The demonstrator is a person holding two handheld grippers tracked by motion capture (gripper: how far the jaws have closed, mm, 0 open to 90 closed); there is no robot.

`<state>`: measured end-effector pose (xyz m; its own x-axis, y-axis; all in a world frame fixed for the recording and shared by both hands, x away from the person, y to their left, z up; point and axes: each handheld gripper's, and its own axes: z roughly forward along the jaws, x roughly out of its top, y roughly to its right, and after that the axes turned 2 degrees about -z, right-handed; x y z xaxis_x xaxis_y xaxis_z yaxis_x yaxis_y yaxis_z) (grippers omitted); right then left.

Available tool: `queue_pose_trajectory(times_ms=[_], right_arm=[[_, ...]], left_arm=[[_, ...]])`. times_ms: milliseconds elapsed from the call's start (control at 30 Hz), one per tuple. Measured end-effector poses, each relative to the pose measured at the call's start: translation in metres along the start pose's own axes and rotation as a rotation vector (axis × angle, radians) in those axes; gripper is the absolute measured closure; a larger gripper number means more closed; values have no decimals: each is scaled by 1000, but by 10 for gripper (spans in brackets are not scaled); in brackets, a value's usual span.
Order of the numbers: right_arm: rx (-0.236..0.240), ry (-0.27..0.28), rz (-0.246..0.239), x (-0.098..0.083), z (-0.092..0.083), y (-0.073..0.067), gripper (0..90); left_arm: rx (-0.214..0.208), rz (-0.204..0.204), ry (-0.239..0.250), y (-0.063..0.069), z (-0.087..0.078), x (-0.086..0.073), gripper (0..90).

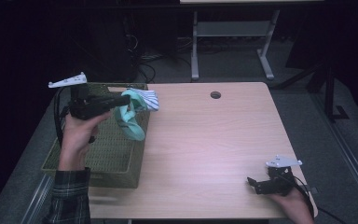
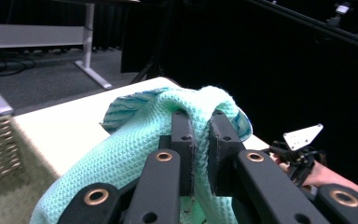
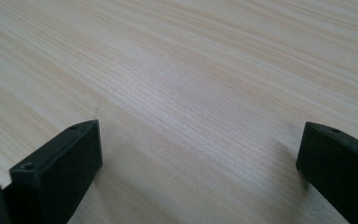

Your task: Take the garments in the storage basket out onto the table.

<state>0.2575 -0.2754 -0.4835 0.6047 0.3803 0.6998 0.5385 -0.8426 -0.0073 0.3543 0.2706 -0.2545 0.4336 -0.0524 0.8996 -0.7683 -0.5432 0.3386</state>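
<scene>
The left gripper (image 1: 124, 100) pinches a mint cloth (image 1: 133, 116) above the basket's (image 1: 116, 161) right rim. The grip is thin, so the cloth could slip. The right gripper (image 1: 256, 184) rests wide open near the table's (image 1: 205, 140) front-right corner.

It looks like a lab or recording room: dark curtains around the wooden surface (image 1: 205, 140), grey carpet, tangled cables (image 1: 144, 65) and another desk frame (image 1: 233, 37) behind that surface.
</scene>
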Motion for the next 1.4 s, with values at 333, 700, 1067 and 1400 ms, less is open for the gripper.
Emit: queue_pose_trajectory(times_ms=[333,700,1067,1400], right_arm=[[0,0,1,0,0,0,0],[0,0,0,0,0,0,0],[1,0,2,0,0,0,0],[1,0,3,0,0,0,0]], left_arm=[[-98,22,-2,20,23,6,824],[-174,35,-15,38,51,7,824],[-235,55,-56,52,83,6,824],[-274,71,-116,63,114,-3,824]])
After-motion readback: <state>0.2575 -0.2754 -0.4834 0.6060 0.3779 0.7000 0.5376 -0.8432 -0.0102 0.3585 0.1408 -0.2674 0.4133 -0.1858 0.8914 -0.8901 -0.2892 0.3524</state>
